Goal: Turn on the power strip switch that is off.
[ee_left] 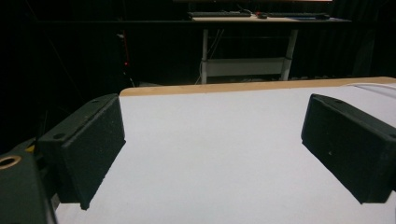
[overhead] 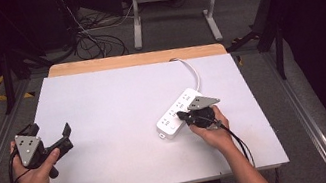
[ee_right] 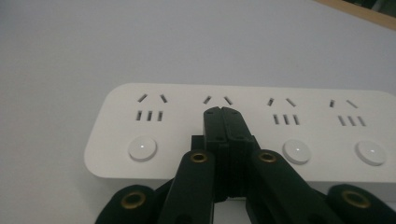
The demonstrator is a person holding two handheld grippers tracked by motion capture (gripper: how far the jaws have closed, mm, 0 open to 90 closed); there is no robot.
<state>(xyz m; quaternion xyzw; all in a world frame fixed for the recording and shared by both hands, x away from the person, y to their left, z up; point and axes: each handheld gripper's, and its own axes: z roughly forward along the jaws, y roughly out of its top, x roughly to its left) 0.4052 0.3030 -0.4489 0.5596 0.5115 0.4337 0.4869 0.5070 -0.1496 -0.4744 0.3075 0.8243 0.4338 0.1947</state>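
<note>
A white power strip [overhead: 177,112] with several sockets and round buttons lies right of centre on the white table [overhead: 118,109]. Its white cable [overhead: 193,71] runs to the far edge. My right gripper [overhead: 181,116] is shut with nothing between its jaws, tips over the strip's near side. In the right gripper view the closed tips [ee_right: 223,112] sit above the power strip [ee_right: 243,126], covering the second socket's lower slots and its button. My left gripper [overhead: 51,134] is held open over the table's left edge. In the left gripper view the wide-apart pads [ee_left: 93,144] frame bare table.
A wooden strip [overhead: 137,59] borders the table's far edge. Beyond it stand a white desk frame [overhead: 171,4] and loose cables [overhead: 91,40] on the floor. Metal rails [overhead: 302,112] run along both sides of the table.
</note>
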